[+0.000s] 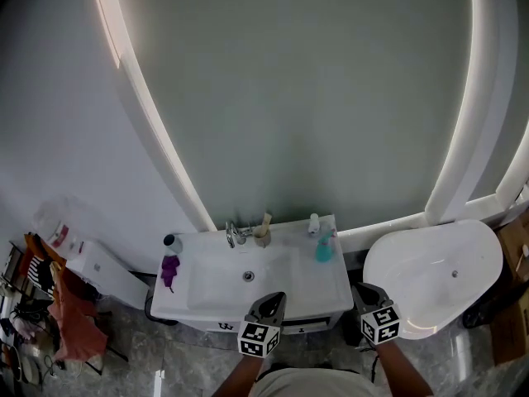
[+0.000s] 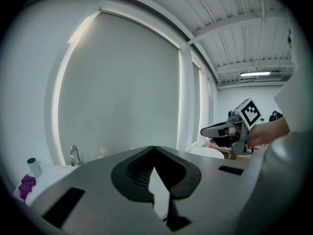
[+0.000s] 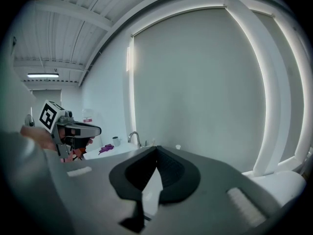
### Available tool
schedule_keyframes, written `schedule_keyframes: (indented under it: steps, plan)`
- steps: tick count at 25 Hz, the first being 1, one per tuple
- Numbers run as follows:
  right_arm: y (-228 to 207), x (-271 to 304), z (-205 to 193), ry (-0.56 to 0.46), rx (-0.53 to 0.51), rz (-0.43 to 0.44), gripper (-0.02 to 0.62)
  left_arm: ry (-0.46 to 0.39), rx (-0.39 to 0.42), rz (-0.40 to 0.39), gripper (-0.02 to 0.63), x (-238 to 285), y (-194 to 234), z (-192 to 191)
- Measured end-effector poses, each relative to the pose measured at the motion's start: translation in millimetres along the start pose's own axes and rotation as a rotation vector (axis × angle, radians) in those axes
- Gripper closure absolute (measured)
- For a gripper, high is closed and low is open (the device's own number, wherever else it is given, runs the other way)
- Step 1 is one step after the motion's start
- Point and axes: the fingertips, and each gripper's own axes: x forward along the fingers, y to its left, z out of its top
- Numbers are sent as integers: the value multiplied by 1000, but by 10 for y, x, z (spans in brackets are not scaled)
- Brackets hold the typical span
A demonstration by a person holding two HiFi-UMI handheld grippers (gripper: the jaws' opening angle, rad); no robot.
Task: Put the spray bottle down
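A teal bottle with a white top [image 1: 324, 248] stands upright on the right side of the white vanity [image 1: 331, 286], beside the basin. My left gripper [image 1: 275, 298] hovers over the vanity's front edge, shut, with nothing in it. My right gripper [image 1: 364, 289] hangs just off the vanity's right front corner, also shut and empty. In the left gripper view my own jaws [image 2: 154, 149] meet at the tips and the right gripper [image 2: 204, 130] shows at the right. In the right gripper view the jaws [image 3: 156, 149] are closed and the left gripper [image 3: 97, 129] shows at the left.
A faucet [image 1: 233, 235], a beige holder [image 1: 263, 233] and a small white bottle [image 1: 314, 224] line the back of the vanity. A dark-capped white bottle [image 1: 173, 243] and a purple object [image 1: 169, 270] sit at its left. A white tub [image 1: 434, 275] stands at the right.
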Motion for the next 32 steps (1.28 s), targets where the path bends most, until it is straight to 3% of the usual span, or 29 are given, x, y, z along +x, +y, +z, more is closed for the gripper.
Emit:
schedule_keyframes:
  steps: [10,32]
  plan:
    - [74,44,379,-90,-11,-79,584,-40,16,-32,600,-110,376,278]
    - [302,67,528,-113,-50,-92,584,-64,-18,-40,600,-221,577,310]
